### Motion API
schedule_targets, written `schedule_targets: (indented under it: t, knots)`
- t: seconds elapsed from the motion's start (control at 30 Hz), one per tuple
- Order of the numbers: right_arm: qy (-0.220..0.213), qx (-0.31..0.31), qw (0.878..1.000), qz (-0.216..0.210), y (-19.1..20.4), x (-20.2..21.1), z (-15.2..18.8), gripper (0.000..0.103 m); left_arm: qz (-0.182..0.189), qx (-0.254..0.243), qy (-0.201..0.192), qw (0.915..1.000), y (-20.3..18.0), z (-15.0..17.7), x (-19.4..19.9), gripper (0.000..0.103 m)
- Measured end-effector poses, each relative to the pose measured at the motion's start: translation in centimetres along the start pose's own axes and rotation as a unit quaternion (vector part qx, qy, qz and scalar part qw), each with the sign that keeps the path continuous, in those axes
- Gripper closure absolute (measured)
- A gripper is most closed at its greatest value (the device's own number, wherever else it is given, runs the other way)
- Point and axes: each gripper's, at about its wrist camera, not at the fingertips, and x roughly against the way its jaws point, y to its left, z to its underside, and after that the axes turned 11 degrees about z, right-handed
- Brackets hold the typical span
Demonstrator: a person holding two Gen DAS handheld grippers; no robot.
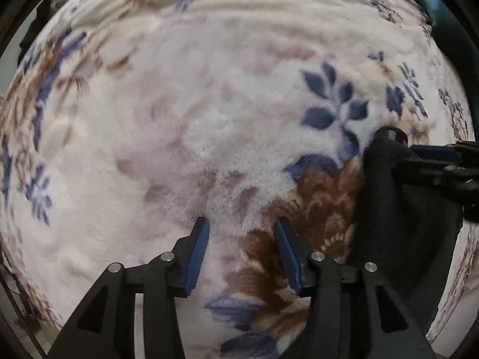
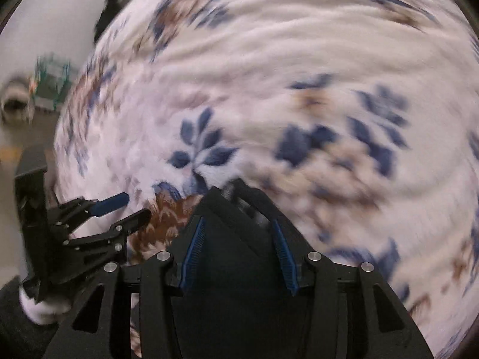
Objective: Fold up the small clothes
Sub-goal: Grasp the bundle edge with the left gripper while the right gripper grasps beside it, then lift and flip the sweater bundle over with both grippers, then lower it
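Observation:
A black garment [image 1: 383, 209] lies in a folded heap on a white fleece blanket [image 1: 209, 119] printed with blue and brown flowers. My left gripper [image 1: 242, 224] hangs open just left of the garment, with only blanket between its blue pads. In the right wrist view the garment [image 2: 233, 269] fills the gap between the fingers of my right gripper [image 2: 236, 221]; the blue pad faces show bare, jaws apart. The right gripper [image 1: 419, 161] reaches over the garment from the right edge. The left gripper [image 2: 137, 208] stands open at the garment's left corner.
The blanket [image 2: 269, 74] covers nearly the whole surface and is rippled at the far side. Bare floor, a blurred green rack [image 2: 51, 77] and a grey bundle [image 2: 15, 101] show beyond its left edge. A hand in a white cuff [image 2: 39, 308] holds the left gripper.

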Motion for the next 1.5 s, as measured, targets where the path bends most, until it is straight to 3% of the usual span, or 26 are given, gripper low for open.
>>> schedule_targets:
  t: [0.03,0.1,0.13,0.2,0.23,0.4,0.53,0.6,0.67,0.7,0.73,0.77,0.87,0.97,1.03,1.17,1.23,1.37,1.43,1.5]
  knots:
    - [0.015,0.029,0.999,0.025,1.4,-1.0,-0.4,0.071,0.007,0.005,-0.003,1.0,0.4,0.0,-0.4,0.055]
    - [0.004,0.059,0.996,0.061,2.6,-1.4,-0.3,0.086,0.016,0.012,-0.003,0.9998,0.8,-0.1,-0.9,0.051]
    - [0.0,0.067,0.995,0.073,3.0,-1.3,-0.2,0.089,0.029,0.017,-0.004,0.9994,1.1,-0.2,-1.1,0.043]
    - [-0.01,0.062,0.994,0.087,3.4,-0.6,0.1,0.092,0.068,0.025,-0.004,0.9974,1.5,-0.4,-1.5,0.016]
    - [-0.023,0.056,0.993,0.098,3.5,0.1,0.3,0.093,0.106,0.023,-0.005,0.9941,1.4,-0.6,-2.0,0.0]
    - [-0.078,0.051,0.984,0.154,4.4,3.0,0.6,0.096,0.044,-0.018,0.014,0.9988,0.2,-0.5,-3.1,0.0]
    - [-0.077,0.005,0.982,0.171,2.2,2.8,-0.2,0.097,0.072,-0.004,0.015,0.9973,1.1,-0.6,-2.5,0.0]
    - [-0.043,-0.021,0.987,0.154,1.0,0.9,-1.0,0.097,0.094,0.008,0.012,0.9955,1.9,-1.3,-2.0,0.0]
    - [-0.008,-0.061,0.993,0.102,-0.1,-0.6,-1.8,0.094,0.119,0.02,0.01,0.9927,3.0,-1.4,-1.0,0.0]
    - [0.006,-0.071,0.995,0.073,-0.5,-0.8,-2.1,0.087,0.127,0.022,0.009,0.9917,3.2,-1.6,-0.6,0.0]
    - [0.015,-0.085,0.995,0.045,-1.1,-0.6,-2.2,0.064,0.139,0.024,0.006,0.99,3.4,-1.6,0.3,0.0]
    - [0.025,-0.1,0.994,0.026,-1.9,0.1,-2.2,0.056,0.149,0.021,0.003,0.9886,3.3,-1.6,0.9,0.0]
    - [-0.013,-0.163,0.986,0.002,-5.7,4.2,0.5,0.039,0.188,0.005,0.004,0.9821,2.5,-1.4,2.6,0.0]
    - [-0.03,-0.25,0.968,-0.006,-10.6,7.2,6.3,0.022,0.222,-0.002,0.031,0.9745,0.9,-1.0,1.9,0.0]
    - [-0.022,-0.31,0.95,-0.012,-13.6,7.9,12.1,0.014,0.232,-0.014,0.052,0.9712,0.1,-0.8,0.9,0.0]
    - [0.021,-0.398,0.916,-0.034,-17.1,4.7,23.1,0.01,0.245,-0.032,0.083,0.9655,-1.9,0.4,-0.6,0.0]
    - [0.044,-0.435,0.896,-0.073,-17.6,1.4,27.9,0.009,0.249,-0.044,0.097,0.9627,-2.9,0.5,-1.4,0.0]
    - [0.035,-0.466,0.861,-0.199,-16.7,-4.9,32.0,0.007,0.245,-0.065,0.112,0.9608,-4.3,0.2,-1.7,0.0]
    - [-0.002,-0.487,0.84,-0.24,-16.5,-6.1,32.8,0.0,0.272,-0.062,0.12,0.9529,-4.4,0.2,-1.4,0.0]
    - [-0.027,-0.488,0.825,-0.284,-16.2,-6.3,32.9,0.0,0.302,-0.059,0.135,0.9419,-4.8,0.5,-1.5,0.0]
